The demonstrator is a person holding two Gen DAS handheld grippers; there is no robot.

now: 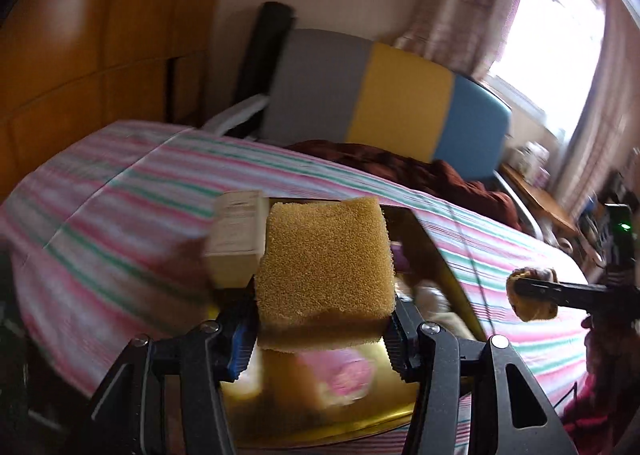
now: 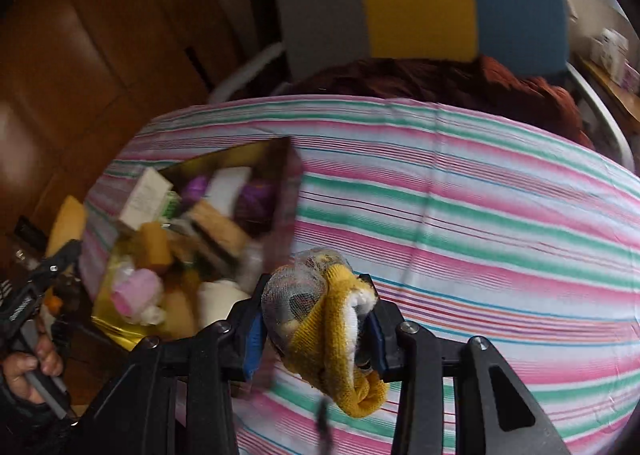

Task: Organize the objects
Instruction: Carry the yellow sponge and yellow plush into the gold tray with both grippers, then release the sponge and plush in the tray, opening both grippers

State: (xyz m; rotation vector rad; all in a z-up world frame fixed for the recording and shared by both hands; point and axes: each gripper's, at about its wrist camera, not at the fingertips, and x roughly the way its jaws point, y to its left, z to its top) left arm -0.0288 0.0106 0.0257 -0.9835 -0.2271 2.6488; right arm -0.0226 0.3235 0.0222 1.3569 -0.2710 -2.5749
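1. Yellow sponge (image 1: 324, 275) fills the centre of my left wrist view, pinched at its lower sides between the pads of my left gripper (image 1: 320, 339) and held above the gold tray (image 1: 440, 255) on the striped sheet (image 1: 120, 195).

2. Low in the centre of the right wrist view, my right gripper (image 2: 316, 331) is pressed onto a soft bundle (image 2: 320, 319): yellow-and-white knitted cloth with a mesh-wrapped lump against its left side.

3. Both loads look to be in transit, so doing the step well likely means a steady squeeze on each. The sponge gives under pressure and could pivot in the pads. The bundle hangs loose below the jaws and could snag on the tray's wall.

4. I judge each item should go to clear ground of its own, apart from the crowded tray, and be set down flat before the pads let go.

5. The right wrist view alone shows the tray's contents at left centre: a white carton (image 2: 146, 195), purple items (image 2: 256, 199), a pink soft piece (image 2: 138, 297), other sponges. It also catches my left hand (image 2: 28, 369) on its handle at the lower left.

6. The left wrist view alone shows the bundle from outside, at the right edge, gripped in dark jaws, and a cream box (image 1: 238, 239) just left of the sponge. Both frames are motion-blurred, so finer detail is lost.
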